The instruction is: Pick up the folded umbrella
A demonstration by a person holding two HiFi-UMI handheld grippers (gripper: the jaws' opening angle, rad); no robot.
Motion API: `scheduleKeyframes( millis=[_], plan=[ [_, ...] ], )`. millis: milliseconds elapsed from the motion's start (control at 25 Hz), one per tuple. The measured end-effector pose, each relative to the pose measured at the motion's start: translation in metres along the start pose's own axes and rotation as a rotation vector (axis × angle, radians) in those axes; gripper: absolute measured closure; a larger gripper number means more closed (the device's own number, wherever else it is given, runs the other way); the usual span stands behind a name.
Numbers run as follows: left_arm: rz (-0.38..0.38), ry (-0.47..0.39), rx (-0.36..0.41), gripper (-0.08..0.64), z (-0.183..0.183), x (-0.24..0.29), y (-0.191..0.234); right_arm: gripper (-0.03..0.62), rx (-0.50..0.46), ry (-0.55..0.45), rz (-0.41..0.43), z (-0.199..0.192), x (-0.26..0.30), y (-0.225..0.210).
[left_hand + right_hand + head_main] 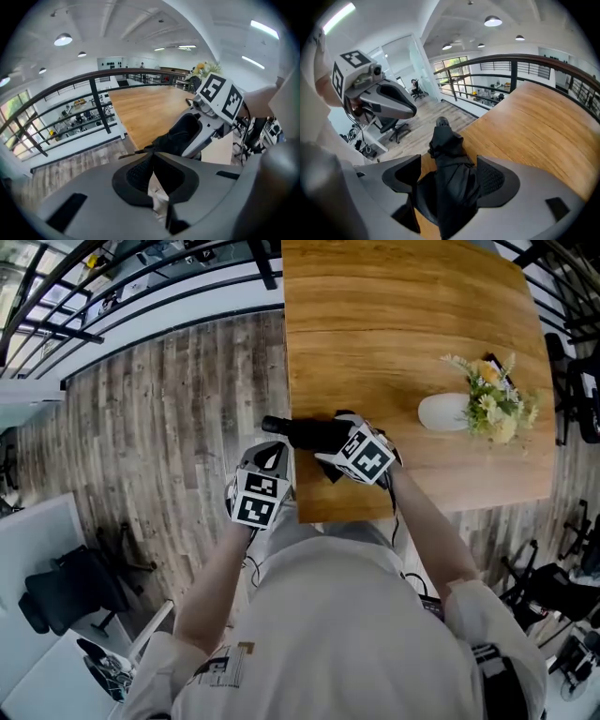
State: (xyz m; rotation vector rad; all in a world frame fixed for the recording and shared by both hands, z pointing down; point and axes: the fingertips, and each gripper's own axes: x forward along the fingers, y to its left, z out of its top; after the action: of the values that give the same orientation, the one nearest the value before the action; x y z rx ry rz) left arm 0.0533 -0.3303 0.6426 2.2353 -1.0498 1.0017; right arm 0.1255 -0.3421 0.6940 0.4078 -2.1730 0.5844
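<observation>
Near end of umbrella under right gripper

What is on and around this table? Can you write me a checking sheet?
Surface: wooden table, mostly bare.
Job's things: black folded umbrella at the table's near left corner, tip past the edge.
Clutter: white vase with flowers, on the right side.
Grippers: right gripper shut on the umbrella; left gripper shut, empty, beside the table edge.
Cables: thin black cable beside the right forearm.
Surroundings: plank floor, black railing, black office chair.
</observation>
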Motion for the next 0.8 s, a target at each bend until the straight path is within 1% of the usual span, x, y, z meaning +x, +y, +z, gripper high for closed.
scheduleKeyframes(
  millis=[80, 280, 400, 480, 560, 640, 720, 800],
  plan=[
    [-0.025, 0.002, -0.035, 0.540, -0.003, -0.001, -0.002, 0.225, -0.048, 0.041, -0.017, -0.002, 0.005, 0.003],
    [-0.028, 0.008, -0.097, 0.540, -0.019, -0.007, 0.005, 0.225, -0.181, 0.145, -0.063, -0.010, 0.019, 0.001],
    [-0.026, 0.012, -0.110, 0.540, -0.027, -0.012, 0.007, 0.230, -0.225, 0.176, -0.117, -0.015, 0.028, -0.011],
    [-0.026, 0.005, -0.126, 0.540, -0.032, -0.017, 0.007, 0.257, -0.232, 0.182, -0.130, -0.017, 0.031, -0.015],
    [-0.042, -0.020, -0.153, 0.541, -0.034, -0.024, 0.006, 0.278, -0.223, 0.194, -0.127, -0.017, 0.033, -0.016],
    [-0.072, -0.053, -0.189, 0.541, -0.032, -0.031, 0.003, 0.317, -0.186, 0.225, -0.126, -0.016, 0.034, -0.017],
    [-0.088, -0.078, -0.211, 0.541, -0.030, -0.039, 0.001, 0.342, -0.080, 0.253, -0.114, -0.018, 0.032, -0.018],
    [-0.085, -0.093, -0.214, 0.541, -0.029, -0.050, 0.000, 0.347, 0.034, 0.248, -0.106, -0.023, 0.027, -0.017]
  ],
)
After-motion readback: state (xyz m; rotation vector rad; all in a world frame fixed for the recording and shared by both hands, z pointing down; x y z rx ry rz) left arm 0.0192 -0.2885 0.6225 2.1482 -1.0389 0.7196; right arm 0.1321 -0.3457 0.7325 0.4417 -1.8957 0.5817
